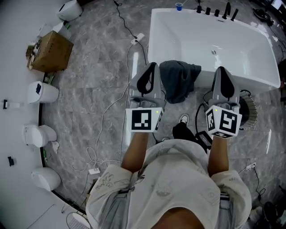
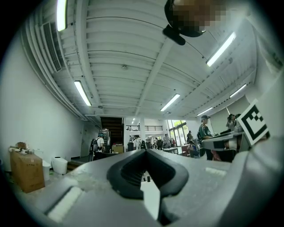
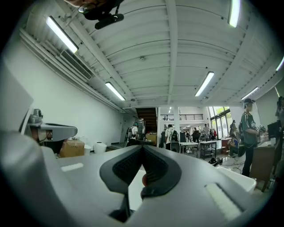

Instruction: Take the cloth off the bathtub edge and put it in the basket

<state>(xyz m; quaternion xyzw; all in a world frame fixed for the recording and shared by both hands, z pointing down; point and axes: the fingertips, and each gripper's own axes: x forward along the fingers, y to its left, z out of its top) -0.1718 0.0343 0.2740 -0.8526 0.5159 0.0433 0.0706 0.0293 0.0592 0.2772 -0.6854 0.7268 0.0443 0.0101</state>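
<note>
A dark grey cloth (image 1: 178,80) hangs over the near edge of the white bathtub (image 1: 250,49), between my two grippers in the head view. My left gripper (image 1: 149,71) is held up just left of the cloth, its jaws shut with nothing between them. My right gripper (image 1: 223,75) is held up to the cloth's right, also shut and holding nothing. A round ribbed basket (image 1: 249,112) stands on the floor by the tub, partly hidden behind the right gripper. Both gripper views point up at the room and ceiling: left gripper (image 2: 144,151), right gripper (image 3: 143,146). The cloth does not show in them.
White cables (image 1: 111,112) run across the grey marble floor left of the tub. A cardboard box (image 1: 51,51) and white toilets (image 1: 42,92) line the left wall. Black taps (image 1: 216,12) stand on the tub's far rim. People (image 3: 247,133) stand far off in the hall.
</note>
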